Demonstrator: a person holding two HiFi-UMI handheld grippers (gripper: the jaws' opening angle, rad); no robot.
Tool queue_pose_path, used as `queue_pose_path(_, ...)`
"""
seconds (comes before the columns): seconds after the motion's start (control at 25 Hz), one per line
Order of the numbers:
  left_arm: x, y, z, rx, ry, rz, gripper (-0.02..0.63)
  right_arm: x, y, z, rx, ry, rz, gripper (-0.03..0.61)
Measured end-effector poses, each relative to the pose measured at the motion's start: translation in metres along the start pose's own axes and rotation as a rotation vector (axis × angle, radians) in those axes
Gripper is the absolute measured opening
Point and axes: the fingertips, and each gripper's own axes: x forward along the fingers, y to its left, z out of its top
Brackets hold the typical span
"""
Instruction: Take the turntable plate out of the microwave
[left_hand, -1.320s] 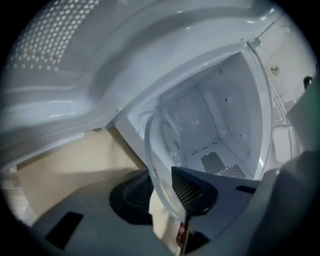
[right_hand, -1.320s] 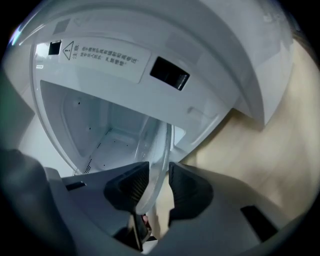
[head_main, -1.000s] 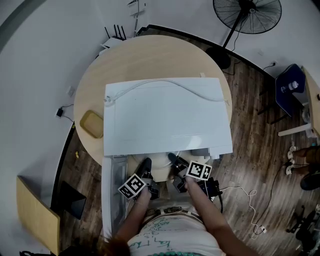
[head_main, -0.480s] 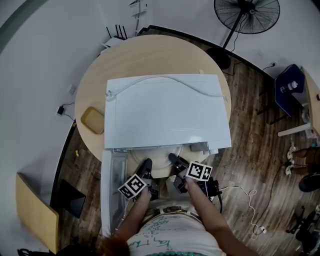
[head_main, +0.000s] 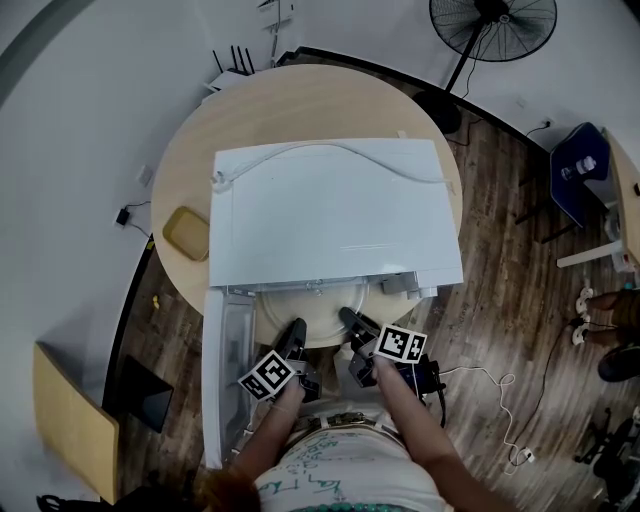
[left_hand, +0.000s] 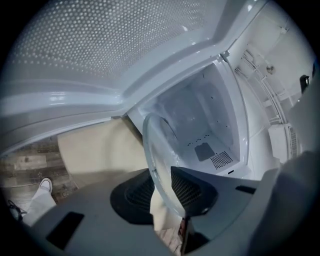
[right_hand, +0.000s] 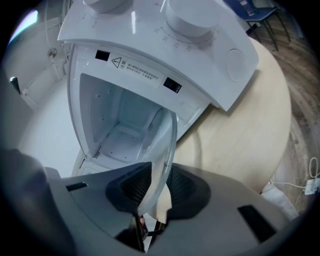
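"What is everything standing on?"

"A round tabletop (head_main: 300, 105) of pale wood, set on a dark plank floor (head_main: 500, 250)."

"And what sits on it?"

"A white microwave (head_main: 330, 215) covers most of the middle, with its front at the near edge. Its open door (head_main: 225, 370) hangs out past that edge, over the floor."

"Anything more?"

"A small yellowish tray (head_main: 186, 233) with rounded corners lies flat just beside the microwave's left side, close to the rim. I can't tell whether they touch. A fan (head_main: 492, 30) stands on the floor beyond."

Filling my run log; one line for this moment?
left tongs: on plate | right tongs: on plate | plate: partly out of microwave | door: open
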Motion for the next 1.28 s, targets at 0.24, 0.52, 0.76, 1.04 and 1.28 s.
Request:
queue_pose_path(0.24, -0.003, 0.001, -0.001, 0.001, -0.011, -0.015, 0.107, -0.003, 0.002, -0.003, 0.001, 0.0, 0.0, 0.078)
queue_pose_path(0.52, 0.008, 0.01, 0.015, 0.115, -0.037, -0.004, 0.164, -0.004, 0.002, -0.002, -0.015, -0.002, -0.011, 0.074)
queue_pose_path(0.76, 0.023, 0.017, 0.038, 0.113, -0.068, 0.007, 0.181, -0.006, -0.002, -0.006, -0.021, 0.015, -0.024, 0.077)
queue_pose_path(1.04, 0.029, 0.021, 0.045, 0.046, -0.085, 0.021, 0.175, -0.006, -0.009, -0.008, -0.03, 0.032, -0.038, 0.086)
queue_pose_path(1.28, 0.026, 0.018, 0.046, -0.009, -0.093, 0.031, 0.146, -0.005, -0.006, -0.002, -0.137, 0.036, -0.026, 0.104)
